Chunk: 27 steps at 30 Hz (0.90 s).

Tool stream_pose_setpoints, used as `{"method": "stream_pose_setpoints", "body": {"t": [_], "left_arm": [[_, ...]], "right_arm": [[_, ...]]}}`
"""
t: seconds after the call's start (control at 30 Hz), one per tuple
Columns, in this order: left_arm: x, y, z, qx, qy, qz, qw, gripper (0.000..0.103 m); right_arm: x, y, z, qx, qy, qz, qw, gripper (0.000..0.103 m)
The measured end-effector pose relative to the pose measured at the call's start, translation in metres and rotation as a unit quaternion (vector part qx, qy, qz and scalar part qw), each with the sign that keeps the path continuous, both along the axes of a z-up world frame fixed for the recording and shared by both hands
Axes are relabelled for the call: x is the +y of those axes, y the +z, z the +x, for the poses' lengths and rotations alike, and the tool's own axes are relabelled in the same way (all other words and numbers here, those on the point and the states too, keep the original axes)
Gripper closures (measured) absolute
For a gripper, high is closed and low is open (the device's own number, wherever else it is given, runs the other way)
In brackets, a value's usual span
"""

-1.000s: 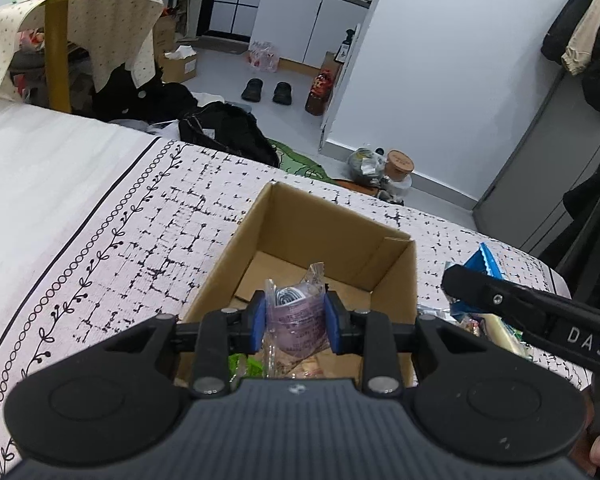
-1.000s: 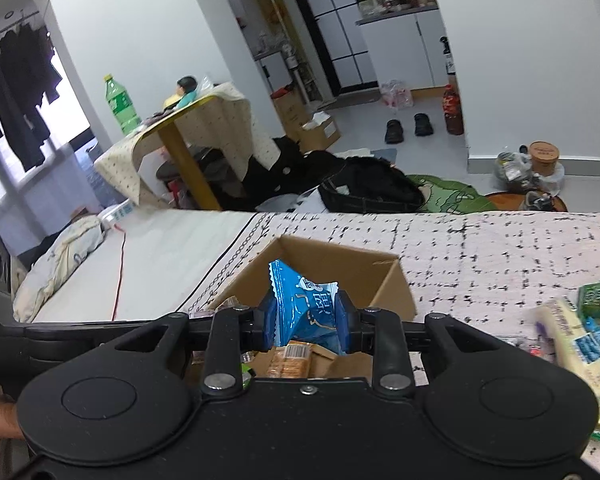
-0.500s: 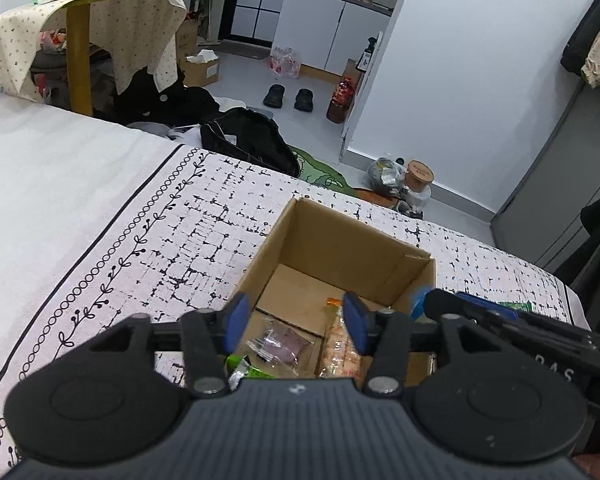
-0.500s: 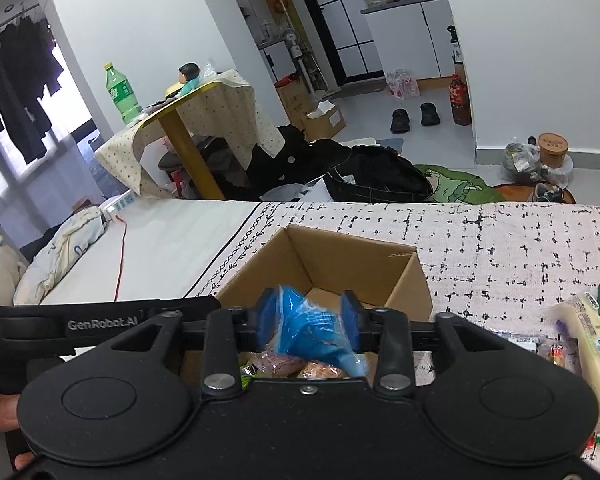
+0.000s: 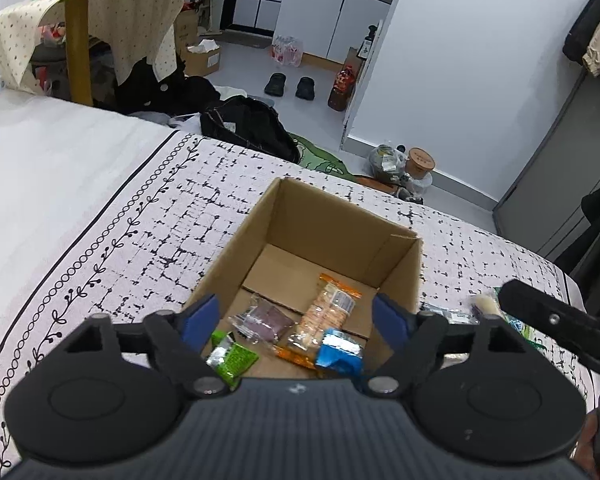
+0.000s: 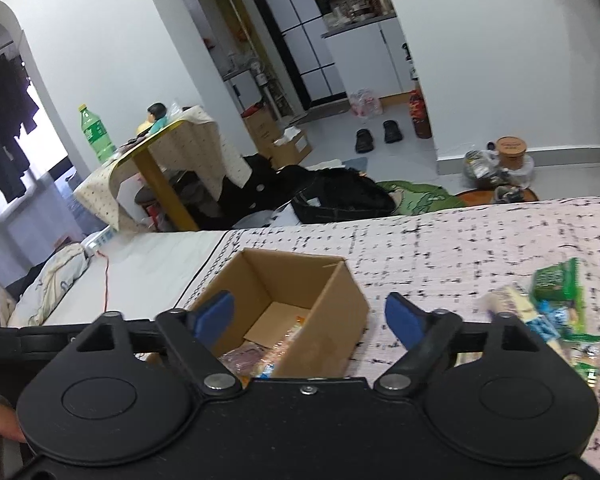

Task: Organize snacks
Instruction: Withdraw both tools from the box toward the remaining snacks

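An open cardboard box [image 5: 400,276] sits on the patterned bedspread; it also shows in the right wrist view [image 6: 332,320]. Inside lie a purple packet [image 5: 266,318], an orange cracker pack [image 5: 326,312], a green packet [image 5: 234,358] and a blue packet [image 5: 338,354]. My left gripper [image 5: 298,316] is open and empty just above the box's near edge. My right gripper [image 6: 310,316] is open and empty above the box's near right side. A pile of loose snacks [image 6: 556,308] lies on the bed to the right.
The bed's far edge drops to a floor with a black bag [image 5: 244,124], slippers [image 5: 288,84] and a bottle [image 5: 342,86]. A draped yellow table [image 6: 156,164] stands at the left. The right gripper's body [image 5: 556,320] reaches in at the left view's right side.
Both grippers opened. The left let go of the purple packet and the right let go of the blue packet; both packets now lie in the box. Both grippers pulled back a little.
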State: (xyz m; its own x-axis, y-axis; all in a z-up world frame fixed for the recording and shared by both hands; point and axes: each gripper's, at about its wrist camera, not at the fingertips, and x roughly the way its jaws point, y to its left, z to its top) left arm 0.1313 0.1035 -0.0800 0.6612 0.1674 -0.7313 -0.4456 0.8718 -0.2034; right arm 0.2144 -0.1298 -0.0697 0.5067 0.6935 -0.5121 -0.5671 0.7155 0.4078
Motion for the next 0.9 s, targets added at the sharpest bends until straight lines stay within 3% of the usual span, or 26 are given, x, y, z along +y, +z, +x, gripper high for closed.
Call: {"method": "stream_pose_setpoints", "body": {"t": [0.2,0.27,0.9], "left_arm": [[-0.018,0.003,-0.001,-0.013,-0.01,0.019,0.9997,0.0],[-0.024,0.003,-0.001,-0.018,-0.013,0.021,0.9995,0.0],[-0.068,-0.001,0.005,-0.035,-0.049,0.008,0.9982,0.0]], "right_arm": [[-0.024,-0.002,-0.005,-0.008,-0.021,-0.005,1.0,0.004],[-0.031,-0.003,-0.007,-0.011,-0.029,-0.01,0.999,0.0],[-0.08,-0.016,-0.017,-0.008,-0.049,-0.024,0.998,0.0]]}}
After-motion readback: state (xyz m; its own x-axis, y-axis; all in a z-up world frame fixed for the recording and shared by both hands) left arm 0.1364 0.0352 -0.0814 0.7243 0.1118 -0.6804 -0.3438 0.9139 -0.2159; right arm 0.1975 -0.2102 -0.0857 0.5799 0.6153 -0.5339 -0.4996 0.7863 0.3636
